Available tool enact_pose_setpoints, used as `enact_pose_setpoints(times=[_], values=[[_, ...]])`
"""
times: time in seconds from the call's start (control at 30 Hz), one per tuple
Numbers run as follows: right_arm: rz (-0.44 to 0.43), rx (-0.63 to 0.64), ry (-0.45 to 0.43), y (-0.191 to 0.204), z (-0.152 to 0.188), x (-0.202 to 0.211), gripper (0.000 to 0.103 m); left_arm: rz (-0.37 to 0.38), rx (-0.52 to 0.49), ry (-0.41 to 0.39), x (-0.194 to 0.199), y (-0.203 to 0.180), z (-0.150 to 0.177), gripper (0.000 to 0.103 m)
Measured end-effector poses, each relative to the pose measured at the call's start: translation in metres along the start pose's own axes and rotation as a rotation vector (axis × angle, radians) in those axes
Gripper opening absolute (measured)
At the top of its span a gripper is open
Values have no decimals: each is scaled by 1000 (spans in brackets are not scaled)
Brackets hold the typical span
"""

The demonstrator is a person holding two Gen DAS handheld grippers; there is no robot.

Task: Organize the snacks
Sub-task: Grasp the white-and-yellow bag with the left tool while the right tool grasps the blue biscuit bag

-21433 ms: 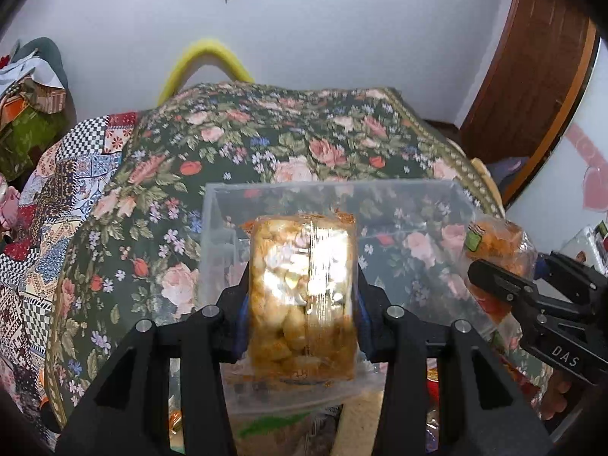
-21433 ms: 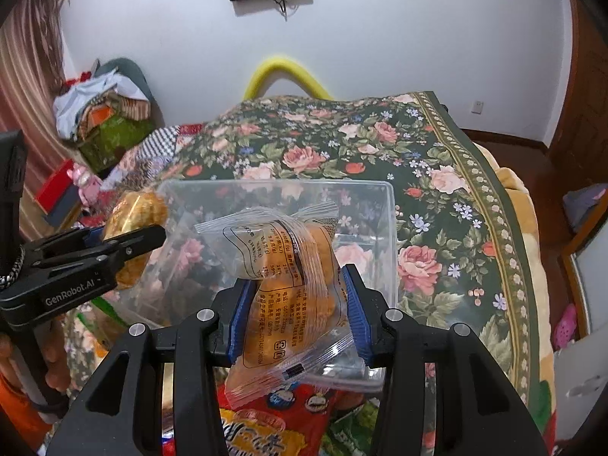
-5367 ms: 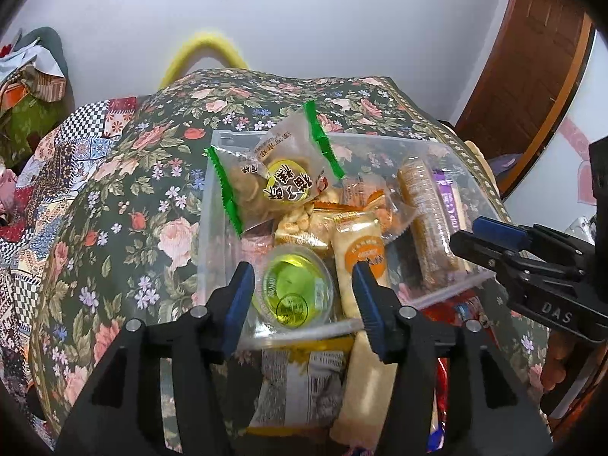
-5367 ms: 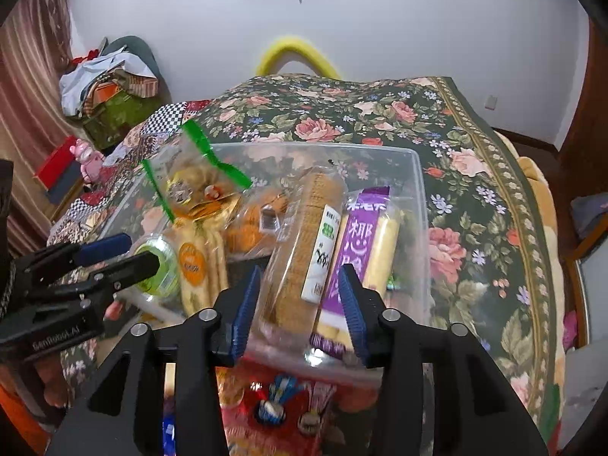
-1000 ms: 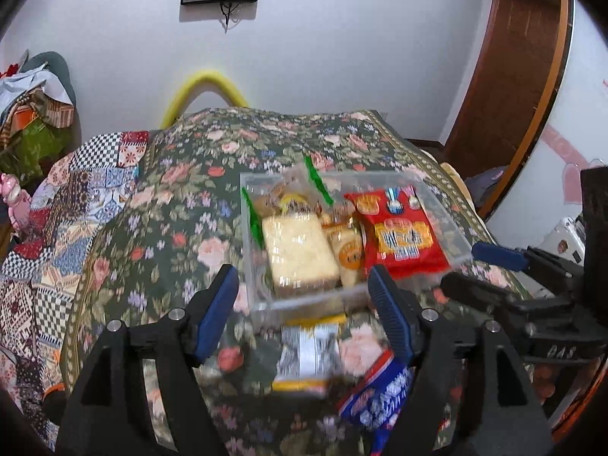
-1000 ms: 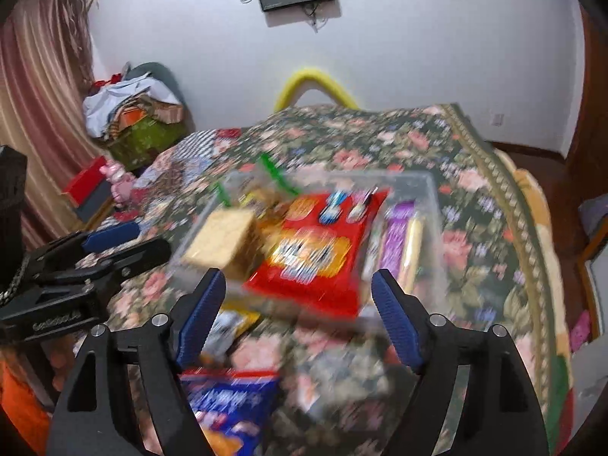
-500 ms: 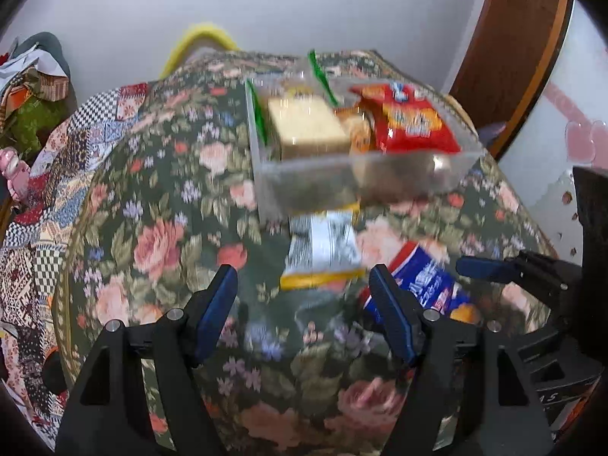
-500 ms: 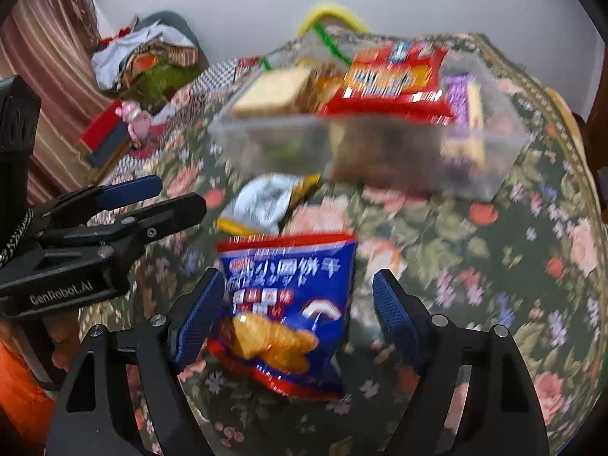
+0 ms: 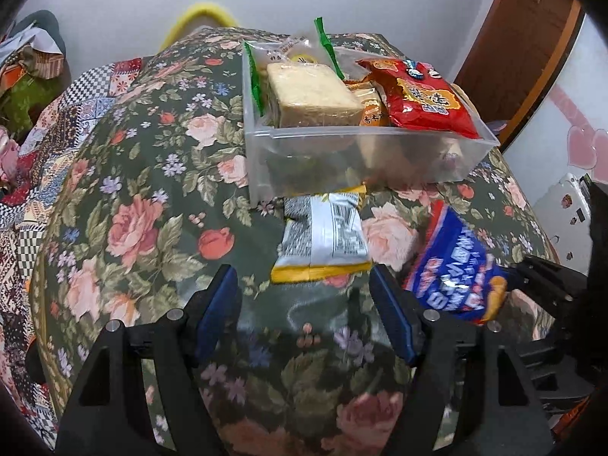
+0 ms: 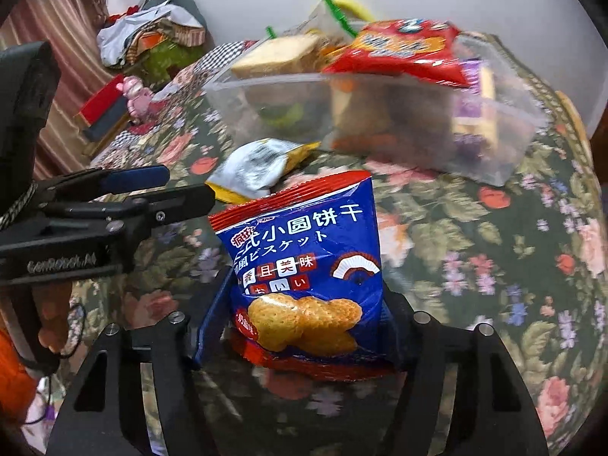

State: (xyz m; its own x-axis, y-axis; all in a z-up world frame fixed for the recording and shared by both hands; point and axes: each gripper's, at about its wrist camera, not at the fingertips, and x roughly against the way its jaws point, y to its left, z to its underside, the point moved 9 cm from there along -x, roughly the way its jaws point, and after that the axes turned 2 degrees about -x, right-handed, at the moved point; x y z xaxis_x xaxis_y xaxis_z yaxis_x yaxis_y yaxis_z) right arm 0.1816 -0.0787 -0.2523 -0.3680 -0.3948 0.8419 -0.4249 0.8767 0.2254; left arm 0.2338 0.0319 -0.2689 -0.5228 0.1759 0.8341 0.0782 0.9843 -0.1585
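R gripper [image 10: 304, 323]: jaws spread wide, straddling lower half of blue biscuit bag [image 10: 304, 266]; pads sat either side of it, contact not confirmable, so logged as not yet pinching. Bag lay flat on the floral bedspread [image 10: 475, 247], long axis running straight away from jaws toward the bin, torn-edge end far.

L gripper [image 9: 304, 315]: jaws spread, empty, low over bedspread. White/yellow packet [image 9: 323, 239] lay directly ahead of L jaws, centred betw. them but just beyond the tips; long axis also pointing away, far end tucked against the bin's near wall.

Clear plastic bin [image 9: 364, 159] beyond both, already heaped: sandwich block [image 9: 311, 95], red bag [image 9: 429, 102], green-edged pack [image 9: 288, 49] behind.

Judgement: R arm nearer its target; needs only closure, then lift over near wall. L needs short fwd advance first. Two items left outside bin.
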Motion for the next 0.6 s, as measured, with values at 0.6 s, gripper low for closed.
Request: enact_pose_setpoints(times=[0.6], values=[[84,-162,-61,-71,-2,32,61,1,-35,19,-49,-15,-22,53]])
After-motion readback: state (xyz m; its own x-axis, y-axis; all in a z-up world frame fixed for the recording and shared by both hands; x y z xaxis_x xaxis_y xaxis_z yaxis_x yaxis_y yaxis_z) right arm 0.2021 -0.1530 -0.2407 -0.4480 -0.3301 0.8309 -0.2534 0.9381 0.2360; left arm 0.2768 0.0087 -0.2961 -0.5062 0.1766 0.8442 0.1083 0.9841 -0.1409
